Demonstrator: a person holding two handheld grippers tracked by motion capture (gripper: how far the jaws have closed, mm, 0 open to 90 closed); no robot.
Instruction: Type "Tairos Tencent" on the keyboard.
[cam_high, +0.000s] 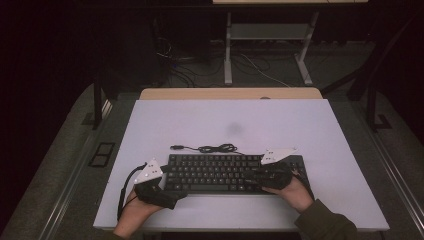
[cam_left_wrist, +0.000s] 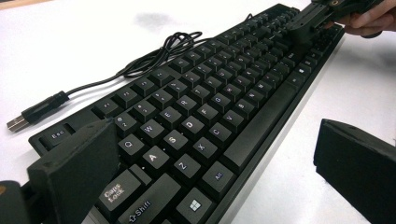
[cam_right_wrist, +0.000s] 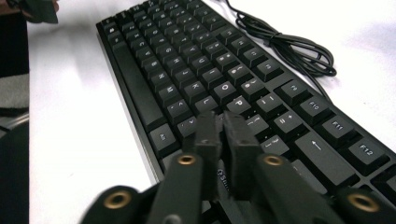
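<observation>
The right tool (cam_right_wrist: 223, 122) has its two jaws brought together with nothing between them, tips over the keys at the right part of the one black keyboard (cam_high: 220, 172). The left tool (cam_left_wrist: 205, 154) stands with jaws apart, one by the Caps Lock corner, the other off the front edge. The keyboard lies near the front of the white table (cam_high: 240, 125); its single coiled cable (cam_high: 212, 148) rests just behind it.

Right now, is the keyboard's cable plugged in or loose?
Loose. The cable lies coiled on the white table behind the keyboard, and its USB plug rests bare on the surface, connected to nothing.
</observation>
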